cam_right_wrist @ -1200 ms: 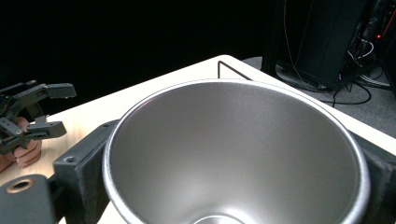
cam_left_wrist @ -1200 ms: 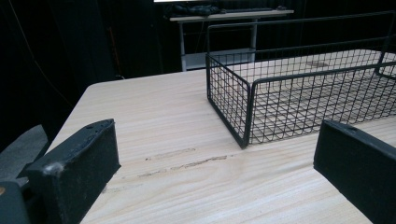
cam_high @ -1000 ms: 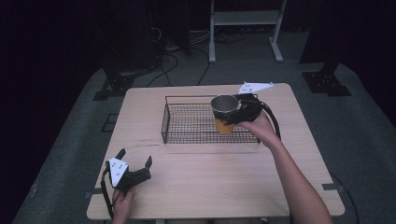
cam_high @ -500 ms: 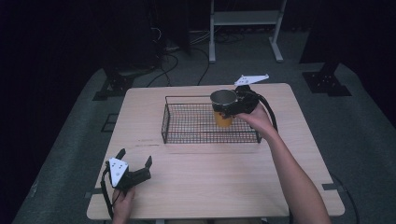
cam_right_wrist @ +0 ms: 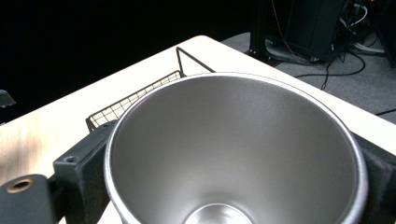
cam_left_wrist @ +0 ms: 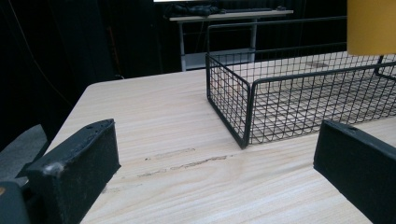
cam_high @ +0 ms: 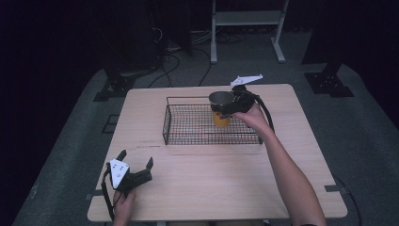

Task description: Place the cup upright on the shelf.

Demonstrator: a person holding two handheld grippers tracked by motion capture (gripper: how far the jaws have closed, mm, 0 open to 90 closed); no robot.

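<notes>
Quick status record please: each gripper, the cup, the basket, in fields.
right gripper: shut on the cup, held over the basket's far right part
cup: yellow outside, steel inside, upright, nothing seen in it; its base looks raised off the basket floor in the left gripper view
basket: black wire, on the table's far half, nothing else seen in it
left gripper: open, holding nothing, low at the table's near left corner, apart from the basket
table: light wood, faint scratch marks near the basket's front left corner
</notes>
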